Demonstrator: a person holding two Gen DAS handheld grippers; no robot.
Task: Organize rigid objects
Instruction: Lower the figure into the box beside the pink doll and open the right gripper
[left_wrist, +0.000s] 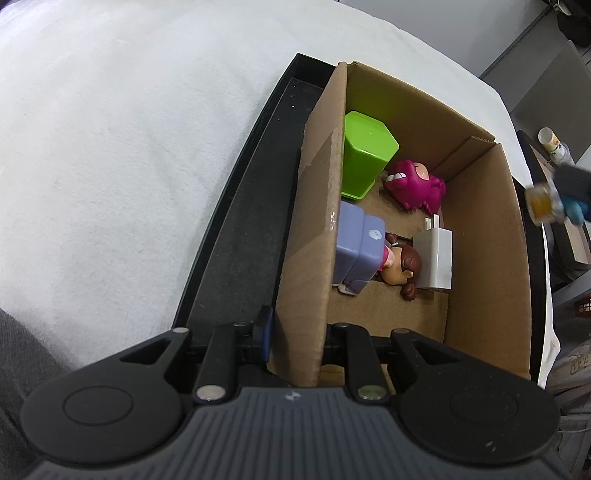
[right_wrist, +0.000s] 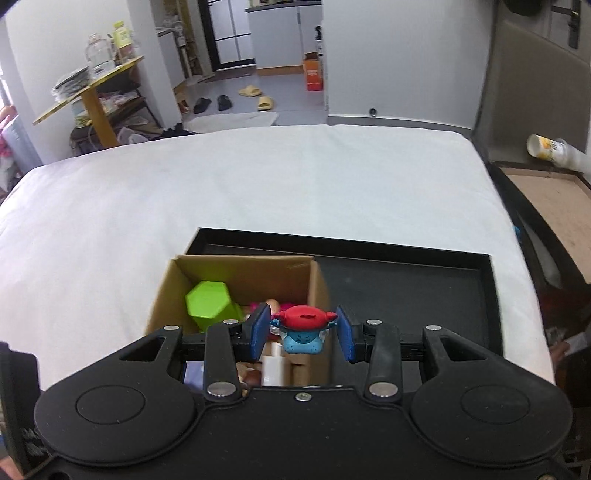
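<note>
**Toy carried to the box**

The right gripper (right_wrist: 302, 332) is clamped on a red-and-blue toy (right_wrist: 303, 330) above the box (right_wrist: 236, 267). The left gripper (left_wrist: 297, 338) pinches the box wall. Next: lower, release inside, clear of the green cup (right_wrist: 207, 302).

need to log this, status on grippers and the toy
left gripper clamped on cardboard box wall. right gripper holding crab toy above box. nothing blocking.
</note>
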